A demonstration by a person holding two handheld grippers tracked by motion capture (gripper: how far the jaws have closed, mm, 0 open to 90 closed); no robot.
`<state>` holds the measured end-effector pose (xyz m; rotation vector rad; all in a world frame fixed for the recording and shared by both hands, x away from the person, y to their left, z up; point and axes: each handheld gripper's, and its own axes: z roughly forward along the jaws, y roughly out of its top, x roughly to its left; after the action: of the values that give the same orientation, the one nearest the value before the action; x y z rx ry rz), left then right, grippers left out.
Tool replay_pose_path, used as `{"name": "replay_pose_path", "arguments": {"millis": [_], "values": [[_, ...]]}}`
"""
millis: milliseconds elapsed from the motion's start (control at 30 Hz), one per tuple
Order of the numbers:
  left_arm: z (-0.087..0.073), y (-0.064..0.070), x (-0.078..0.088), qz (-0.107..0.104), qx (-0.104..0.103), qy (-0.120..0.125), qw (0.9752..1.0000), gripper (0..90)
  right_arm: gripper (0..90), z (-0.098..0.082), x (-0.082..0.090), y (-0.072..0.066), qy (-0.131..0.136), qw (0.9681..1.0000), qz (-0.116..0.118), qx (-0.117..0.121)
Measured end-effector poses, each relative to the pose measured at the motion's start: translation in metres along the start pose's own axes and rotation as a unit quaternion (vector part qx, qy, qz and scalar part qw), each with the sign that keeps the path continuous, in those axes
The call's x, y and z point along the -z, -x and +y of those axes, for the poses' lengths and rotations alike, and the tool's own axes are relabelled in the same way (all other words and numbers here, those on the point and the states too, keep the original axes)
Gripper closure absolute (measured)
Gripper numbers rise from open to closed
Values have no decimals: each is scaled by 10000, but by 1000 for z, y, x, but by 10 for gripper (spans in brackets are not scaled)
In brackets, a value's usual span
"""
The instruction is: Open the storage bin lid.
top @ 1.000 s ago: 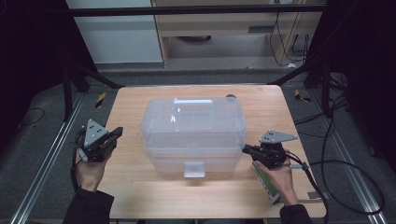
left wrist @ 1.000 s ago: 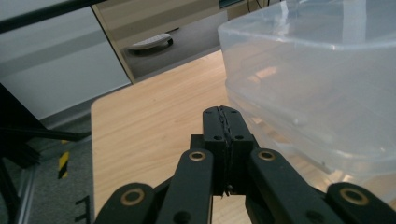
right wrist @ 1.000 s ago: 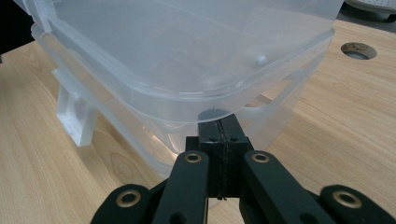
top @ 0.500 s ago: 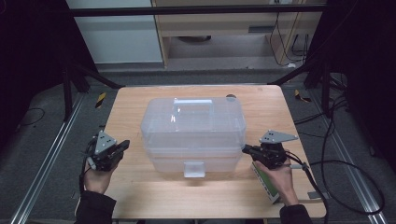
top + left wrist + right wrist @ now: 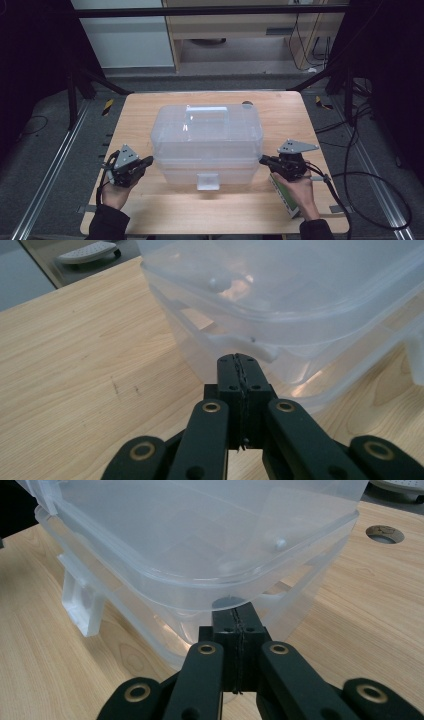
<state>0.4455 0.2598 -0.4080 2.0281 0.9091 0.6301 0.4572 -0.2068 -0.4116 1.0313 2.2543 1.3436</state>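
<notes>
A clear plastic storage box (image 5: 206,142) with a lid, a top handle and a front latch (image 5: 207,181) stands in the middle of the wooden table (image 5: 150,210). My left gripper (image 5: 148,161) is shut and empty, its tip close to the box's left side near the lid rim (image 5: 240,342). My right gripper (image 5: 262,160) is also shut and empty, its tip right at the box's right side. In the right gripper view the jaws (image 5: 238,615) sit just under the overhanging lid edge (image 5: 200,587).
A green and white flat item (image 5: 283,196) lies under the right hand near the table's front right. A round hole (image 5: 247,104) is in the table behind the box. Cables (image 5: 370,175) trail off to the right over the floor.
The left hand has moved inward and toward the box, bringing its gripper tip up to the box's left side. The right gripper has stayed in place.
</notes>
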Motion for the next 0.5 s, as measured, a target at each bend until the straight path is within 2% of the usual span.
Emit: {"name": "replay_pose_path", "arguments": {"millis": [267, 333, 500], "values": [[5, 5, 0, -158, 18, 144, 9998, 891, 900, 1, 0, 0, 26, 10000, 1, -11], [6, 6, 1, -115, -34, 158, 9998, 891, 900, 1, 1, 0, 60, 10000, 4, -13], [8, 6, 2, -139, 24, 254, 9996, 891, 900, 4, 2, 0, 141, 9999, -13, -25]]}}
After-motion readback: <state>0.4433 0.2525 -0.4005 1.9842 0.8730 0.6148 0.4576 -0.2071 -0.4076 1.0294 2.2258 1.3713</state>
